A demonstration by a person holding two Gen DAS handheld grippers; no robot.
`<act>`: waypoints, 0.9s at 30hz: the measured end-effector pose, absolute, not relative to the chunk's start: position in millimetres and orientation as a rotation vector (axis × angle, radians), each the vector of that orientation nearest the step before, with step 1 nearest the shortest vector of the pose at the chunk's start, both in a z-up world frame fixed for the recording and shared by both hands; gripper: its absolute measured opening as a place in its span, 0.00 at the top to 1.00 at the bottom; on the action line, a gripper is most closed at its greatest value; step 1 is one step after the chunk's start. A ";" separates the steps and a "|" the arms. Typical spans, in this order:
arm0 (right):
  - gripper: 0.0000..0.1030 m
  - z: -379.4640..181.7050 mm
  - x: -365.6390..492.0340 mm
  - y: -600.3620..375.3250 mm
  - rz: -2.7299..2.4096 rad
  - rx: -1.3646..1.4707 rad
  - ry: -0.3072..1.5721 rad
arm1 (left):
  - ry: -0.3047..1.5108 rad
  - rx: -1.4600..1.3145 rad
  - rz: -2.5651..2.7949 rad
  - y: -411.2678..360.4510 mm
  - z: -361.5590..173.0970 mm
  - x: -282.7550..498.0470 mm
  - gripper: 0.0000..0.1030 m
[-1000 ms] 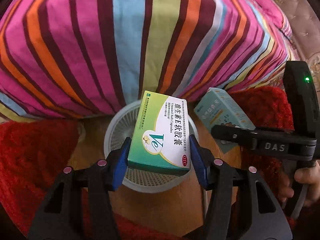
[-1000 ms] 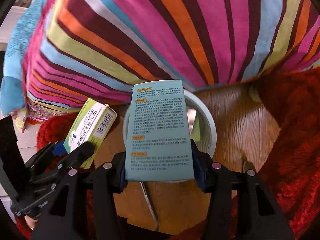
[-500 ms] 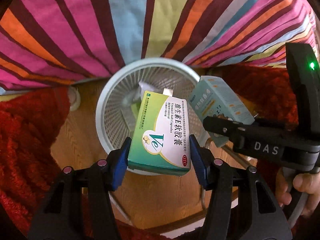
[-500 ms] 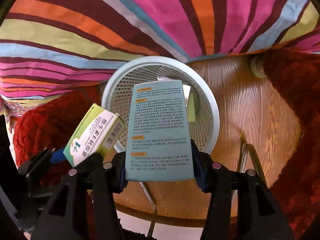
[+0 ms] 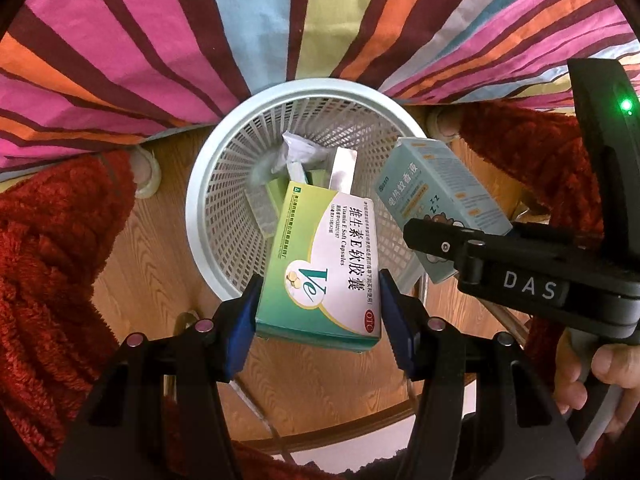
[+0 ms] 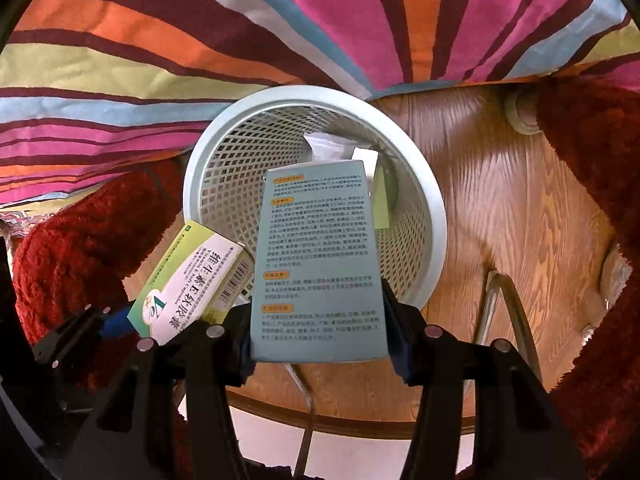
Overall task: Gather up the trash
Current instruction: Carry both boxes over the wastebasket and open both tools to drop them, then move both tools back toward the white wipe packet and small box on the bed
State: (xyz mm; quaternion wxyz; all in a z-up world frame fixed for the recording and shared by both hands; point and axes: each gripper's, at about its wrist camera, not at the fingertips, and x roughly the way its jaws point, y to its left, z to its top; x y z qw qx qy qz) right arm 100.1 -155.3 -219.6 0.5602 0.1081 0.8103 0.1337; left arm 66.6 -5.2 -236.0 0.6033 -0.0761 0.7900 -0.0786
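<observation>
My left gripper (image 5: 318, 308) is shut on a green and white Vitamin E box (image 5: 320, 264), held above the near rim of a white mesh trash basket (image 5: 224, 160). My right gripper (image 6: 318, 320) is shut on a pale blue box (image 6: 320, 264), also held over the basket (image 6: 434, 216). The blue box (image 5: 440, 200) and the right gripper's black body show at the right of the left wrist view. The green box (image 6: 192, 284) shows at the lower left of the right wrist view. Several pieces of paper trash (image 5: 296, 152) lie inside the basket.
The basket stands on a wooden floor (image 6: 500, 200). A striped bedcover (image 5: 280, 20) hangs just behind it. Red fluffy rugs (image 5: 44, 260) lie on both sides. A metal frame (image 6: 504, 312) stands on the floor near the basket.
Both grippers have moved forward and tilted down with their boxes. The basket's opening now fills the middle of both views, and its contents show.
</observation>
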 end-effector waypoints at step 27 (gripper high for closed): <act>0.22 -203.7 103.5 -175.8 0.213 0.332 1.806 | 1.763 -0.149 -0.090 5.3 -222.1 62.5 0.15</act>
